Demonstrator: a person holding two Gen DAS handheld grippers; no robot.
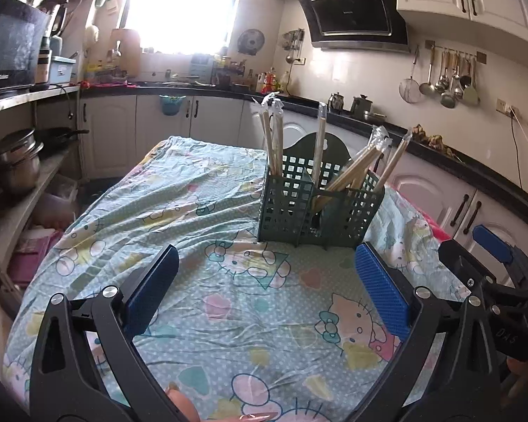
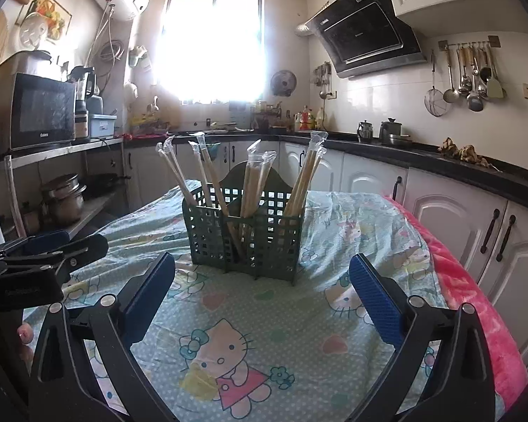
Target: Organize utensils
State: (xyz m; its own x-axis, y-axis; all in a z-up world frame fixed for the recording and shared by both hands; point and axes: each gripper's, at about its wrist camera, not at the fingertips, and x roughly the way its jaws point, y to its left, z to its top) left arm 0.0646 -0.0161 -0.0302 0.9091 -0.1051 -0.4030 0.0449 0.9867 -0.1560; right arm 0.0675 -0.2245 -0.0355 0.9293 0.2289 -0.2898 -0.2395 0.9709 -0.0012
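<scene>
Standing on the cartoon-cat cloth [image 2: 264, 316], the green plastic grid basket [image 2: 246, 242] holds wrapped wooden chopsticks [image 2: 253, 183] — left gripper [image 1: 265, 263] and right gripper [image 2: 262, 274] both wide apart, holding nothing

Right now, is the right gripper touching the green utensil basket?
Apart. In the right wrist view, the open right gripper sits short of the green basket, with bare patterned cloth between them.

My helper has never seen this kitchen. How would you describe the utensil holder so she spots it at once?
Find the table under the pale blue cartoon-cat cloth in the middle of the kitchen. On it stands a dark green plastic lattice caddy with an arched back. Unlike anything nearby, it holds plastic-wrapped wooden chopsticks upright in its compartments.
</scene>
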